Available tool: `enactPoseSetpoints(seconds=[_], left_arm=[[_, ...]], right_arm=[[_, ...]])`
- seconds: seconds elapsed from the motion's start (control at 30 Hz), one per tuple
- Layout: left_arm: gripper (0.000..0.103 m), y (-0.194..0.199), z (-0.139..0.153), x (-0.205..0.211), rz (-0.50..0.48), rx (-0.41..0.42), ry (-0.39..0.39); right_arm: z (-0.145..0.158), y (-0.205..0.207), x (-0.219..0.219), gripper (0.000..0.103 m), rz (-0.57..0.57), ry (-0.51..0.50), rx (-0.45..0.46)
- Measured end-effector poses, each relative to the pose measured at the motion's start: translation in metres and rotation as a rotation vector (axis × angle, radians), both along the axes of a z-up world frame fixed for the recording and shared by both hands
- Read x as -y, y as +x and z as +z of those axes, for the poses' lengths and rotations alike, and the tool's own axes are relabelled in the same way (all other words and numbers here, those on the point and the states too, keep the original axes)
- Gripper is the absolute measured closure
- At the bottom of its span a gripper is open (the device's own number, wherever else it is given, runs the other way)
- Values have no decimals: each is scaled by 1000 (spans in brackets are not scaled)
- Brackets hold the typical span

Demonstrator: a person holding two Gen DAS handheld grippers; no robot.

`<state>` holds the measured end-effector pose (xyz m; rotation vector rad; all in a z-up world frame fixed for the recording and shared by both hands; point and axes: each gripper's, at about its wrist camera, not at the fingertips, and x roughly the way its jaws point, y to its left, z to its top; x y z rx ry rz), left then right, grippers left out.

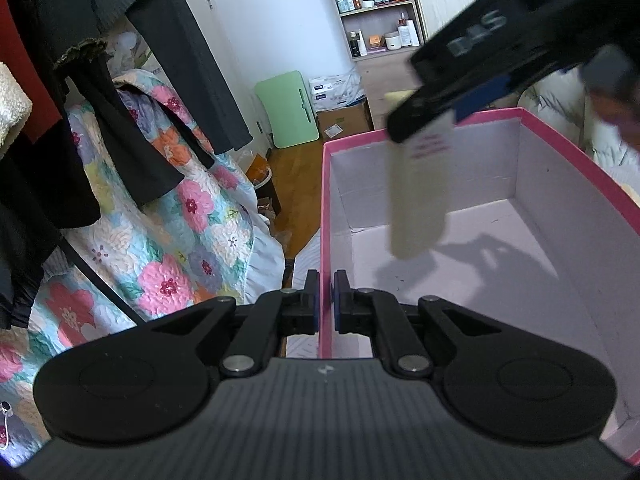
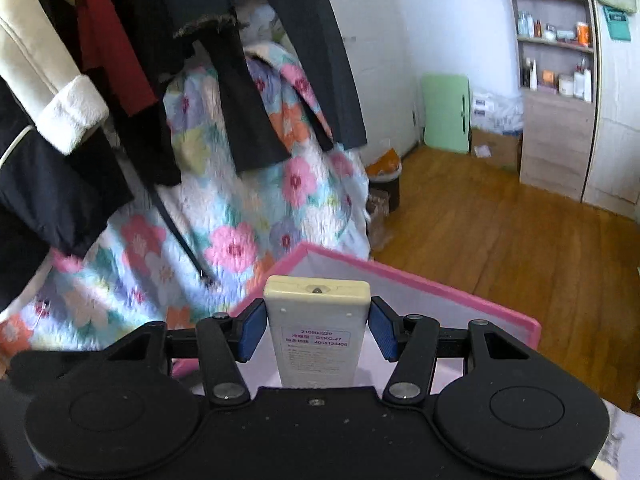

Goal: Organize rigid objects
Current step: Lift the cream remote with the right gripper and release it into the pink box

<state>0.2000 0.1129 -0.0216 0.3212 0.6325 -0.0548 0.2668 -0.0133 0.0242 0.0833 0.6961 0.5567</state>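
A pink box (image 1: 440,124) with a white inside stands in front of me. My left gripper (image 1: 326,300) is shut on the box's near left wall, one finger on each side of the pink rim. My right gripper (image 2: 317,330) is shut on a cream remote control (image 2: 316,320), label side up. In the left wrist view the right gripper (image 1: 448,120) holds the remote (image 1: 416,196) hanging down inside the box, above its white floor. The box's pink rim (image 2: 420,280) shows just beyond the remote in the right wrist view.
A flowered quilt (image 1: 168,216) lies to the left under hanging dark clothes (image 1: 132,92). A wooden floor (image 2: 500,220), a green board (image 1: 288,108), cardboard boxes (image 1: 344,116) and a shelf unit with bottles (image 1: 376,16) lie beyond.
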Motion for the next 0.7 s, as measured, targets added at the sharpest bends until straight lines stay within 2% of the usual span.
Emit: enactPoseSetpoints(seconds=[0.07,0.2,0.3,0.53,0.7], left_arm=[[97,0,0,0,1,0,-6],[98,0,1,-5,4,1,-35],[98,1,0,-8,1,3,-48],[98,1,0,-13,-2,4,-73],[98,1,0,-16,-1,4,-90]], right_arm=[[-7,-1,-9,42,9,-6,33],[-23,-3,-15,42,59,-64,-44],[-25,-20,-11,42,88,-90,-34],[-26,-56,-7,42,159,-235,-101],[-41,-57,-18,43,139,-257,-143]])
